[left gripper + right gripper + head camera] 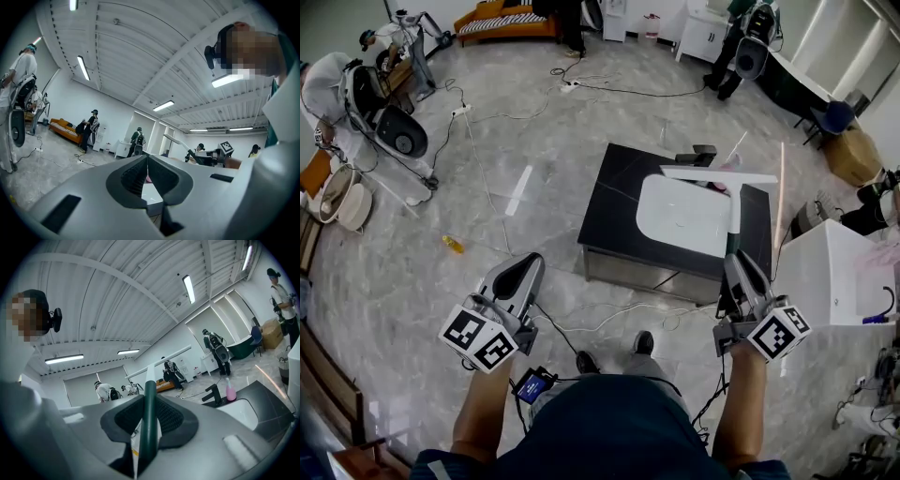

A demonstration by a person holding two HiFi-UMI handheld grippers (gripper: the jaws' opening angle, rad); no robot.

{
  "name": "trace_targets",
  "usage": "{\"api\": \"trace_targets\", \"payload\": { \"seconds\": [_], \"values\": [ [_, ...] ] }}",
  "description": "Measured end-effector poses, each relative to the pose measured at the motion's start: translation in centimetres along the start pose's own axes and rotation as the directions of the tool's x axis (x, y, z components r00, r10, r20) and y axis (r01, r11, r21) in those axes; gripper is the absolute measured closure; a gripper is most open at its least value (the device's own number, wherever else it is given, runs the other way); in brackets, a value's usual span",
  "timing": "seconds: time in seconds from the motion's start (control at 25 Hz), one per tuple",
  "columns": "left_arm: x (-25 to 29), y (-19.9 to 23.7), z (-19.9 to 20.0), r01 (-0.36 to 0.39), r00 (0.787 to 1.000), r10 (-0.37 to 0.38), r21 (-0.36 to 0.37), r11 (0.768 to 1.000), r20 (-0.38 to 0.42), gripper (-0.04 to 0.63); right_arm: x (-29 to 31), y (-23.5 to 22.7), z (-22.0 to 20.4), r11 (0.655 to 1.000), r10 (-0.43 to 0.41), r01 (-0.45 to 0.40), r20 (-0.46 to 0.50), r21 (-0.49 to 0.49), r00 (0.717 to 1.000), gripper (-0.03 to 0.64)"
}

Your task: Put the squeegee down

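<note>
Squeegee (149, 420) trouble would most likely come from its length. The right gripper (739, 262) pinches the dark green handle low down, both fingers pressed against it. The white blade stands well beyond the fingertips, out over the white basin (680, 220) set in the black counter (607, 202).

With so much of the tool past the grip, a small twist of the wrist would swing the blade wide. A black faucet (213, 393) and a pink bottle (230, 391) stand ahead of the fingers and to their right, near the blade's end. A careless sweep could knock the bottle over or clip the faucet.

The handle looks smooth and narrow, so it may slide or pivot between the pads if the grip eases too soon. Let go while well above the counter, the squeegee would probably clatter down. On the basin's curved edge it could roll or slip off.

The left gripper (525, 269) hangs well to the left of all this, its fingers pressed together on nothing. Loose cables (609, 317) lie on the floor below both grippers, by the person's feet, and could catch a step toward the counter.

No brand, label or readable writing shows anywhere. The marker cube (779, 334) on each gripper carries only black-and-white square patterns.
</note>
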State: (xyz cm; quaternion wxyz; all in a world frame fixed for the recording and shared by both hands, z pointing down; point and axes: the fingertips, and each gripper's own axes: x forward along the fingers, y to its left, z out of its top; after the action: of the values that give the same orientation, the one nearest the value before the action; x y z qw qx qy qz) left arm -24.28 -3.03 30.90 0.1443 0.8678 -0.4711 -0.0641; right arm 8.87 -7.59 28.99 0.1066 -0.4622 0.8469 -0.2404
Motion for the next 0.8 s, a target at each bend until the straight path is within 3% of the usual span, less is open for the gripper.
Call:
{"api": "trace_targets", "payload": {
  "seconds": [0.24,0.8],
  "values": [
    [2.3,1.0,-0.4,-0.010,1.000,0.010,-0.008,1.000,-0.004,0.584,2.4,-1.7,0.2,1.000,0.011,-0.011,-0.024,0.000,1.000,0.525],
    [9.4,3.0,1.8,-0.138,0.990,0.138,0.029,0.990,0.007,0.584,11.6,-8.1,3.0,0.991,0.127,-0.124,-0.076,0.041,0.989,0.525]
  ]
}}
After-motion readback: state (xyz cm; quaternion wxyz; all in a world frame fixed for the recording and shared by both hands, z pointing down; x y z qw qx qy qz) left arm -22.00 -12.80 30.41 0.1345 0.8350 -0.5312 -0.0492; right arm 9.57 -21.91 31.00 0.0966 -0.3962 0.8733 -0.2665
